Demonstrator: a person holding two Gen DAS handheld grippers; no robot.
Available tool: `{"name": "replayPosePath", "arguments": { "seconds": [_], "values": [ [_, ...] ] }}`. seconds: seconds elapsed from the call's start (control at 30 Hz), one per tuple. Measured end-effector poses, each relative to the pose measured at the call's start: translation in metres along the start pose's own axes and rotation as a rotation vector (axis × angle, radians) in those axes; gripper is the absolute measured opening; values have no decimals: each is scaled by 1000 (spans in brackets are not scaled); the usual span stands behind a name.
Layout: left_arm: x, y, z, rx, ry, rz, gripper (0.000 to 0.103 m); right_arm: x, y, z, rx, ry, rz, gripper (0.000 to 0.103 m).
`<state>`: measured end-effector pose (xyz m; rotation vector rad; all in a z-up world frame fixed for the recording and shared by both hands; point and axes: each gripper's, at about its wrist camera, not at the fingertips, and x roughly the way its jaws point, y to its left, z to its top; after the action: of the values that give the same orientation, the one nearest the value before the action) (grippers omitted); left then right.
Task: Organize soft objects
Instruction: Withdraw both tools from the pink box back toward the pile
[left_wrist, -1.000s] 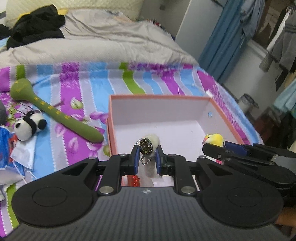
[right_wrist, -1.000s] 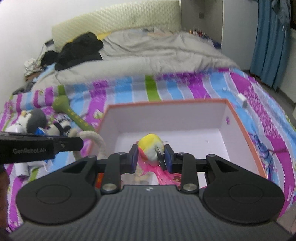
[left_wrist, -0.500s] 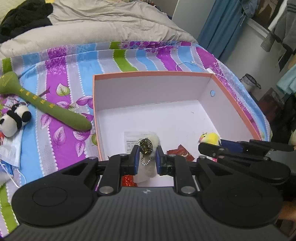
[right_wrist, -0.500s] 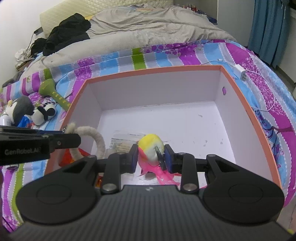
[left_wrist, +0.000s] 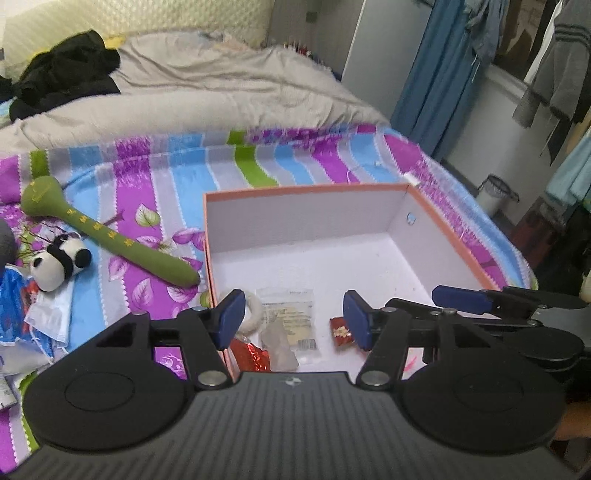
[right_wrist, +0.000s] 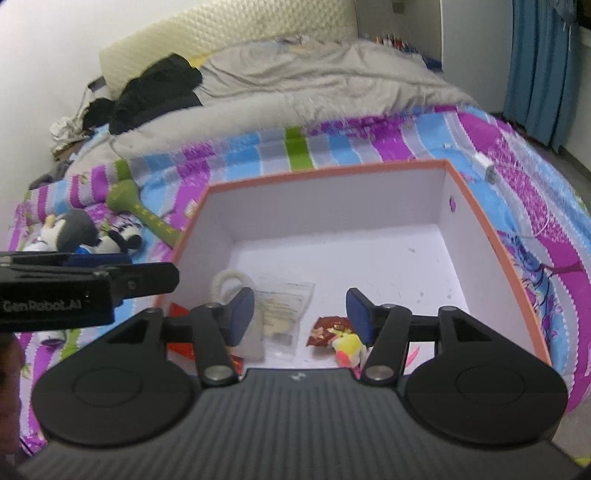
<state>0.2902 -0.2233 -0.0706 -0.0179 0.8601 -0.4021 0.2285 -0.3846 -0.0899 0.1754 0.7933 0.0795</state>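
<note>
Right wrist: yellow-pink plush (right_wrist: 349, 347) in box (right_wrist: 491, 236)

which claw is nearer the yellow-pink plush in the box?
Right. The right claw hangs open just above the yellow-pink plush, which lies by its right finger. The left claw is open further left, over the clear packet.
</note>
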Motion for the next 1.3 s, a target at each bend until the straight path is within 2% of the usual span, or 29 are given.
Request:
{"name": "replayPosePath", "arguments": {
  "seconds": [0.33,0.6,1.0,1.3],
  "values": [
    [-80,2,-22,-17,-137,11,65,-56,29,-9,-28,-112,54,58],
    [-135,18,-50,-39,-196,37,65,-90,58,-27,-56,-160,90,58],
    [-193,49,-97,-91,-239,91,65,-106,102,-58,-110,-166,154,58],
    [-217,73,-133,-144,-238,128,65,-109,131,-83,-138,-146,196,58]
  ]
}}
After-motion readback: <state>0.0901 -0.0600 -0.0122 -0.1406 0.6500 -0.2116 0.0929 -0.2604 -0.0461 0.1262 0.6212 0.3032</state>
